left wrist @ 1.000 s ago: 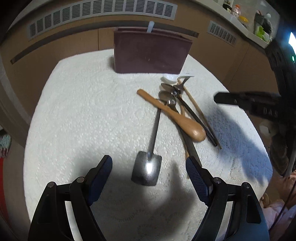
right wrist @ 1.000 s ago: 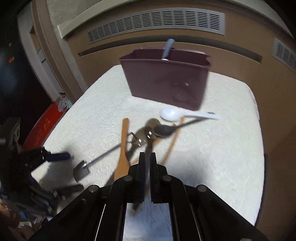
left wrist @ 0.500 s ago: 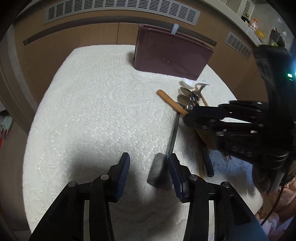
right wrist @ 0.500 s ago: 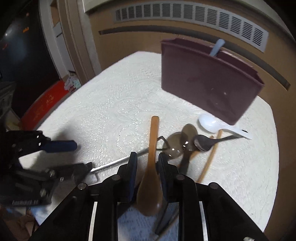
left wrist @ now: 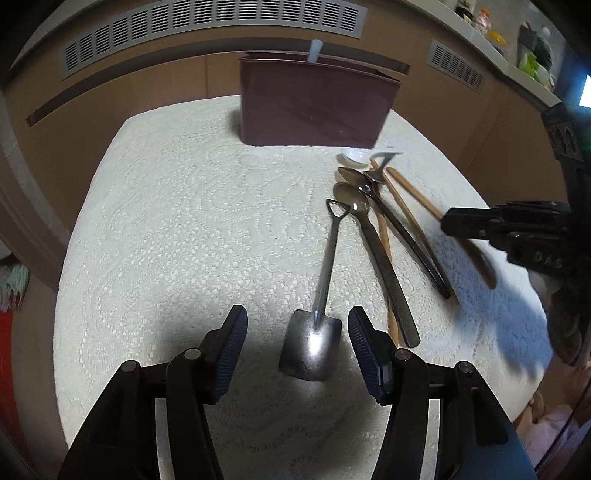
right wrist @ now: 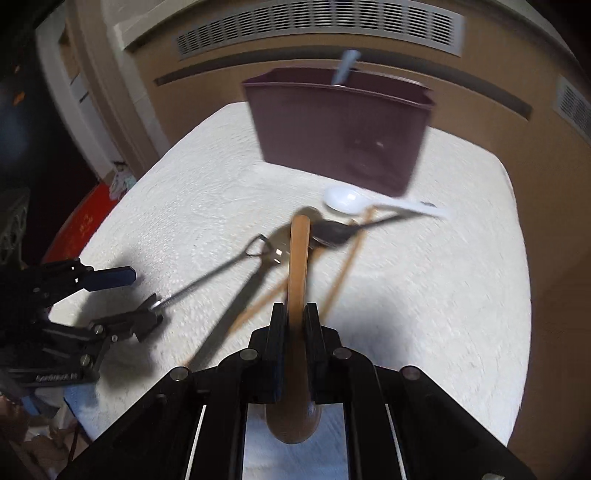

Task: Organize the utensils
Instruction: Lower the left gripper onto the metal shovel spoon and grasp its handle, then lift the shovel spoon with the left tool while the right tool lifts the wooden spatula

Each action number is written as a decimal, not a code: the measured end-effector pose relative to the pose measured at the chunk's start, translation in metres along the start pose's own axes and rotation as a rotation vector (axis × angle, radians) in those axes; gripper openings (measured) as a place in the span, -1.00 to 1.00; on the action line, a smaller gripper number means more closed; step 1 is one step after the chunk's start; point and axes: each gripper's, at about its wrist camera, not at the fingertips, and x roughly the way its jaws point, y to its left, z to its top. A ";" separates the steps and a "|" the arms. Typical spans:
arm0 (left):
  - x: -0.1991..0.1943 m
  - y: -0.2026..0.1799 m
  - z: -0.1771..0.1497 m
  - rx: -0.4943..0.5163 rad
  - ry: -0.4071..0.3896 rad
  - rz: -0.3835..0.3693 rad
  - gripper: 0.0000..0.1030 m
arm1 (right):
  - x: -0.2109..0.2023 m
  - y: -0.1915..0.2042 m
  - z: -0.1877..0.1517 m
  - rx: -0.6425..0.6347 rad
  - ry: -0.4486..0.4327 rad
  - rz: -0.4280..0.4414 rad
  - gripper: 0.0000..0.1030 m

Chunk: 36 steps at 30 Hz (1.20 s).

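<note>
left gripper (left wrist: 295, 332): fingers partly apart, one on each side of the blade of the shovel-shaped spoon (left wrist: 312, 347) without pressing on it; they have just been opening a little, with that blade between them.
right gripper (right wrist: 293, 325): fingers drawn narrow and clamped on the wooden spoon (right wrist: 297, 280) just above its bowl; they have just been closing on it.
wooden spoon: handle points away from the right gripper toward the holder, its far end over the pile of cutlery; the bowl sits behind the fingers, close to the camera. the right wrist view is blurred.
shovel-shaped spoon: flat on the bench (left wrist: 184, 240), blade toward the left gripper, thin handle running away to a triangular loop just beside the metal spoons.
metal spoons (left wrist: 369, 221): two dark ones side by side on the bench, bowls toward the holder, long handles toward the near edge.
chopsticks (left wrist: 402, 210): thin wooden sticks lying among and under the metal spoons.
white spoon (right wrist: 347, 201): on the bench just in front of the holder, its handle pointing right in the right wrist view.
holder (left wrist: 314, 107): dark maroon box upright at the far side of the bench, a pale handle (left wrist: 315, 50) sticking up out of it.
bench: covered with a white lace-patterned cloth.
backdrop: tan panelling with slotted vents (left wrist: 207, 33) behind the bench.
</note>
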 end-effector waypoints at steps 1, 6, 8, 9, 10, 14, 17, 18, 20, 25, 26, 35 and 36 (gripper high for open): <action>-0.001 -0.002 0.002 0.023 0.006 -0.002 0.12 | -0.003 -0.006 -0.004 0.019 -0.004 -0.001 -0.82; 0.001 -0.022 0.019 0.187 0.073 -0.023 0.03 | -0.011 -0.021 -0.025 0.070 -0.019 -0.014 -0.82; 0.010 -0.030 0.028 0.240 0.128 -0.011 -0.09 | -0.012 -0.022 -0.031 0.076 -0.027 -0.006 -0.82; 0.016 -0.033 0.032 0.261 0.159 -0.001 -0.25 | -0.012 -0.022 -0.032 0.082 -0.029 0.003 -0.82; 0.024 -0.034 0.037 0.278 0.200 0.003 -0.41 | -0.011 -0.022 -0.031 0.082 -0.031 0.011 -0.82; 0.050 -0.032 0.053 0.263 0.337 0.003 -0.69 | -0.009 -0.019 -0.032 0.069 -0.033 0.018 -0.82; 0.059 -0.033 0.065 0.242 0.398 -0.021 -0.70 | -0.008 -0.018 -0.033 0.065 -0.032 0.023 -0.82; 0.061 -0.032 0.068 0.217 0.418 -0.038 -0.70 | -0.007 -0.019 -0.034 0.065 -0.032 0.025 -0.82; 0.064 -0.030 0.071 0.194 0.440 -0.056 -0.68 | -0.006 -0.019 -0.035 0.067 -0.034 0.025 -0.81; 0.068 -0.030 0.080 0.131 0.440 -0.041 -0.64 | 0.001 -0.018 -0.028 0.045 -0.039 0.007 -0.80; 0.070 -0.038 0.080 0.163 0.411 -0.010 -0.66 | 0.003 -0.017 -0.025 0.045 -0.035 0.001 -0.80; 0.029 -0.030 0.044 0.014 0.020 0.008 -0.89 | 0.021 -0.018 -0.006 0.068 -0.026 -0.049 -0.39; 0.021 -0.024 0.039 -0.040 -0.034 -0.007 -0.89 | 0.024 -0.018 -0.006 0.071 -0.022 -0.050 -0.39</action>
